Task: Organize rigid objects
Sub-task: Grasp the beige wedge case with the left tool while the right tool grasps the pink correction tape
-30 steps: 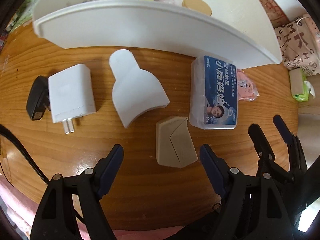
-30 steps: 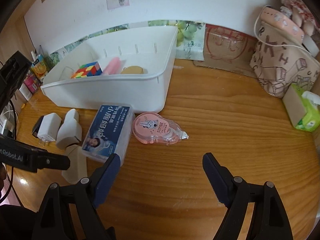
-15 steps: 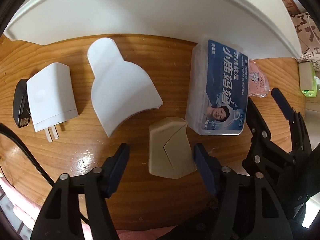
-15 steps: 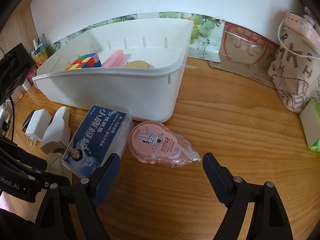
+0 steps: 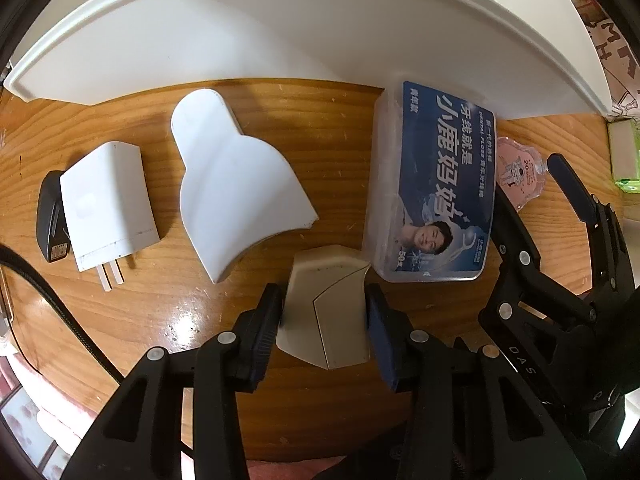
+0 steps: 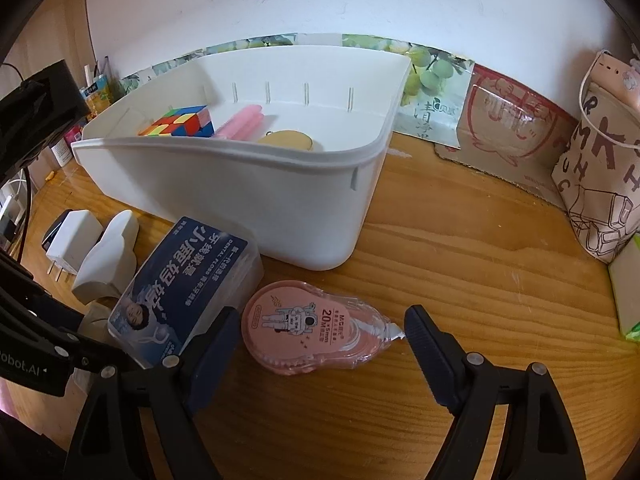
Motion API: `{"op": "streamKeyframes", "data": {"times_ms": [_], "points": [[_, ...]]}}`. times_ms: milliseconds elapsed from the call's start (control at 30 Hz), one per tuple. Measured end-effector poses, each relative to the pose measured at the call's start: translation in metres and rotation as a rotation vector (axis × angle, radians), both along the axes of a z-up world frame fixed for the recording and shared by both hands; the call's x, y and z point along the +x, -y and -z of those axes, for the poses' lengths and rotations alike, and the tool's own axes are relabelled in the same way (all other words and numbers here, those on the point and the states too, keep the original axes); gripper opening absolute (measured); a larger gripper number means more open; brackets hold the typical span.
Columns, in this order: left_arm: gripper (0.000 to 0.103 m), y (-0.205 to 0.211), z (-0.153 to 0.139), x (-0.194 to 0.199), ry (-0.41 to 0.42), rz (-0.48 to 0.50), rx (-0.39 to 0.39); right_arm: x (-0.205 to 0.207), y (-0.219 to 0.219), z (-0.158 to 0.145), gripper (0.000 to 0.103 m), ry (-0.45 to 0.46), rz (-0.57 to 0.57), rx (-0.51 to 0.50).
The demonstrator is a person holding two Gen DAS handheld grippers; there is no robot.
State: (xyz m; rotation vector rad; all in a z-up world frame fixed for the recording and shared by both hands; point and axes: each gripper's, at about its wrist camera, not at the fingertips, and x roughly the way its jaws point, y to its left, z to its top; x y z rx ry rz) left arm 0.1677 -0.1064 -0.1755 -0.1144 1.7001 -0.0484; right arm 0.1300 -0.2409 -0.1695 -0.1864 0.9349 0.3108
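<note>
My left gripper (image 5: 322,312) is shut on a small beige wedge-shaped box (image 5: 326,308) that rests on the wooden table. Beside it lie a blue-labelled dental floss box (image 5: 436,196), a white scoop-shaped piece (image 5: 236,188) and a white charger plug (image 5: 108,204). My right gripper (image 6: 316,340) is open, its fingers on either side of a pink correction tape dispenser (image 6: 308,328) on the table. The white bin (image 6: 248,184) stands behind and holds a colourful cube (image 6: 180,122), a pink item (image 6: 242,122) and a tan round disc (image 6: 288,142).
A black adapter (image 5: 50,216) lies left of the charger with a black cable (image 5: 60,312) running past. A patterned pink bag (image 6: 600,184) and a green tissue pack (image 6: 628,292) stand at the right. Cardboard (image 6: 508,136) leans on the back wall.
My left gripper moved forward and closed on the beige box. My right gripper moved down and forward so its open fingers straddle the pink tape dispenser.
</note>
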Motion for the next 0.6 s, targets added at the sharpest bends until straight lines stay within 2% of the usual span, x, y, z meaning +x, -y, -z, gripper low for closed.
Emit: {"op": "streamKeyframes", "data": {"times_ms": [233, 267, 333, 600], "points": [[0.046, 0.001, -0.007, -0.017, 0.035, 0.01, 0.011, -0.001, 0.002, -0.002, 0.083, -0.017, -0.006, 0.013], [0.046, 0.002, -0.011, -0.019, 0.046, 0.011, 0.012, -0.002, 0.002, -0.005, 0.075, -0.007, -0.012, 0.028], [0.046, 0.003, -0.017, -0.021, 0.065, 0.012, 0.012, -0.005, 0.0, -0.009, 0.067, -0.004, -0.018, 0.029], [0.046, 0.004, -0.046, -0.035, 0.149, 0.013, 0.008, -0.017, -0.004, -0.009, 0.067, -0.026, -0.024, 0.013]]}}
